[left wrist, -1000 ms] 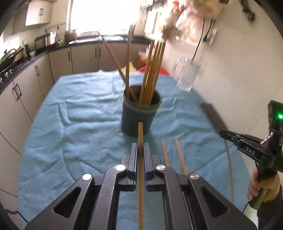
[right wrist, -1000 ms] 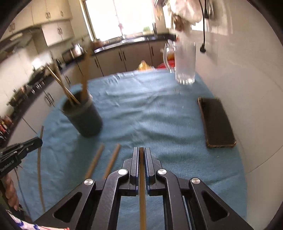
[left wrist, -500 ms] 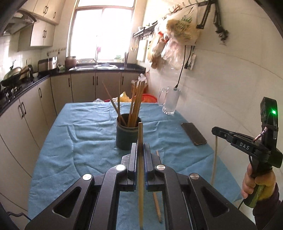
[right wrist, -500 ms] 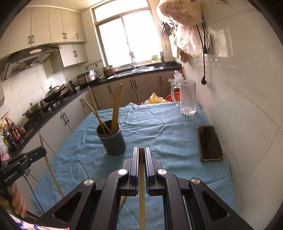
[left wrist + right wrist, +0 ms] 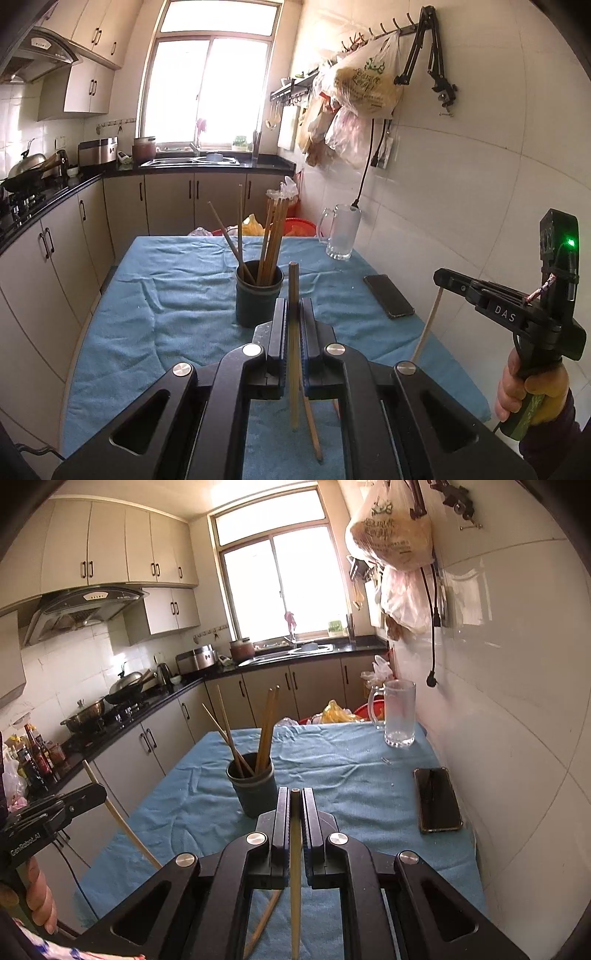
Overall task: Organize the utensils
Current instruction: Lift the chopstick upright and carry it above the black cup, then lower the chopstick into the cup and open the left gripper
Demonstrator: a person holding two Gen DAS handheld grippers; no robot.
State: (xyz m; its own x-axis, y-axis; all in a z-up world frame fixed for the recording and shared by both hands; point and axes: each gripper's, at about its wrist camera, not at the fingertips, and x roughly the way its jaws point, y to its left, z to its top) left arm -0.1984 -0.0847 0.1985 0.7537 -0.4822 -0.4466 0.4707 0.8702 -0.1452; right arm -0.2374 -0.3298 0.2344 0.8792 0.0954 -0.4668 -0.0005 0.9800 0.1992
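A dark green utensil cup (image 5: 258,295) stands mid-table on the blue cloth, with several wooden chopsticks upright in it; it also shows in the right wrist view (image 5: 253,788). My left gripper (image 5: 293,306) is shut on a wooden chopstick (image 5: 293,332), held high above the table's near end. My right gripper (image 5: 294,797) is shut on another chopstick (image 5: 295,867), also raised. Loose chopsticks (image 5: 312,432) lie on the cloth under the left gripper. One more loose chopstick (image 5: 264,923) shows in the right wrist view.
A black phone (image 5: 388,295) lies near the table's right edge by the tiled wall. A glass mug (image 5: 341,232) stands at the far right corner. The blue cloth (image 5: 166,295) covers the table. Kitchen counters and cabinets run along the left and back.
Both grippers have lifted up and back from the table, each still holding its chopstick. The cup now looks farther away and lower.
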